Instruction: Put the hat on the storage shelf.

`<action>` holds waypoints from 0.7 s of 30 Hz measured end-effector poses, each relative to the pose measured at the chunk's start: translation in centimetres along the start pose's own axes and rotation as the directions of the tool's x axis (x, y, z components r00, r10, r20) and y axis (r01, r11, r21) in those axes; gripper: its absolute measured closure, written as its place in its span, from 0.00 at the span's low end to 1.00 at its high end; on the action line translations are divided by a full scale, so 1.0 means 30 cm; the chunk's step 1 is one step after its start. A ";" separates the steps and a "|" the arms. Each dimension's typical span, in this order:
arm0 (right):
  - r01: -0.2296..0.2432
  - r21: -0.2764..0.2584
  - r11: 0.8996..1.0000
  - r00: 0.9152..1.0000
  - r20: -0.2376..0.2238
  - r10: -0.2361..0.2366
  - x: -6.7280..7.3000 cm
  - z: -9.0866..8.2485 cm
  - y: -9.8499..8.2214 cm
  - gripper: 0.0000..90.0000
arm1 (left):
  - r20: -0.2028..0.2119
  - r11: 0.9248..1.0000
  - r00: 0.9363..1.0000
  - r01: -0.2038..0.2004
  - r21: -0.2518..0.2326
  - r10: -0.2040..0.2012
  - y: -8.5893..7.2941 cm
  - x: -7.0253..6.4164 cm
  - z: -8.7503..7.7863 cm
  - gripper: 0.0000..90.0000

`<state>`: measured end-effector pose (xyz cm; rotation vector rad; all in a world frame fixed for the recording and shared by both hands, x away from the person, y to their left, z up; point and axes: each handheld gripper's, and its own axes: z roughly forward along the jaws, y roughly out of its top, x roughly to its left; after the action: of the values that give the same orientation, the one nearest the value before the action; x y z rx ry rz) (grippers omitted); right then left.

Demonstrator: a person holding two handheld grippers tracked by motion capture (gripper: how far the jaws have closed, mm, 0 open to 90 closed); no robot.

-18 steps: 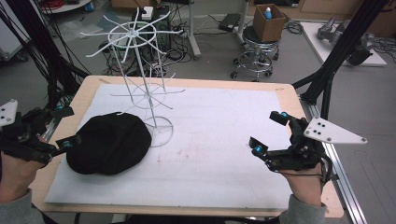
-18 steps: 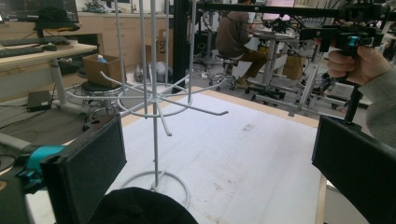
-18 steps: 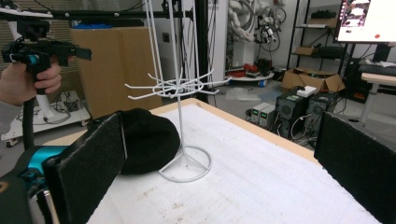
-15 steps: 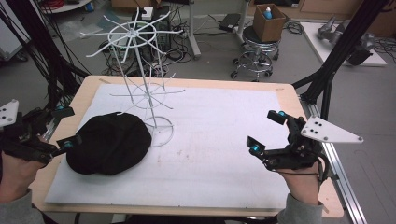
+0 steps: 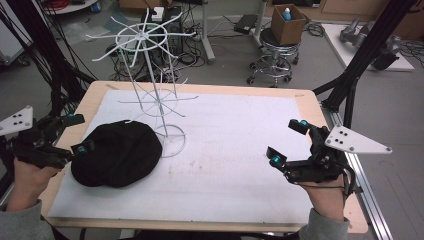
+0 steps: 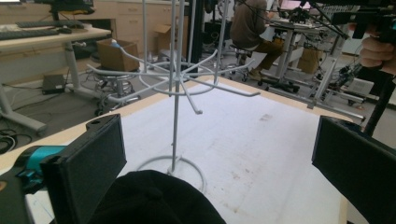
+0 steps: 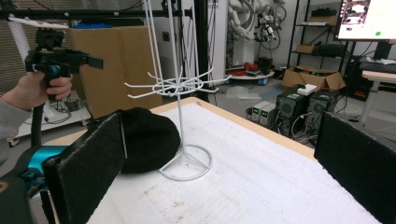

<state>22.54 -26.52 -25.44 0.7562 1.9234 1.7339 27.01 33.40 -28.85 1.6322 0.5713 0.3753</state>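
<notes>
A black cap [image 5: 117, 152] lies on the white mat [image 5: 235, 130] at the left, against the base ring of a white wire rack [image 5: 155, 100] that stands upright. My left gripper [image 5: 79, 133] is open at the cap's left edge, with one tip just over the brim. In the left gripper view the cap [image 6: 159, 198] sits low between the wide-apart jaws, with the rack [image 6: 175, 88] behind it. My right gripper [image 5: 287, 141] is open over the mat's right side, holding nothing. The right gripper view looks across at the cap [image 7: 149, 140] and the rack [image 7: 180, 84].
The wooden table's edge [image 5: 327, 125] runs close to the right hand. The rack's thin arms [image 5: 172, 100] stick out at mid height and at the top. A stool [image 5: 272, 60] and a cardboard box [image 5: 287, 22] stand on the floor behind the table.
Both grippers have shifted only a hair. The cap and the rack have not moved.
</notes>
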 end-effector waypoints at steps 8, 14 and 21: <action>0.000 0.008 1.000 1.000 0.004 0.000 0.005 -0.013 -0.005 0.01 | -0.012 0.998 1.000 -0.008 0.060 0.009 -0.039 0.034 0.054 0.03; -0.006 0.008 1.000 1.000 0.013 0.006 0.006 -0.030 -0.009 0.01 | -0.025 0.993 1.000 -0.002 0.119 0.005 -0.077 0.062 0.109 0.03; -0.005 0.014 1.000 1.000 0.015 0.005 0.007 -0.033 -0.013 0.01 | -0.014 0.988 1.000 0.009 0.156 -0.007 -0.108 0.075 0.161 0.03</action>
<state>21.68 -27.15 -25.69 0.7776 1.9267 1.7148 31.04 30.94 -32.93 1.7779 0.6295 0.3426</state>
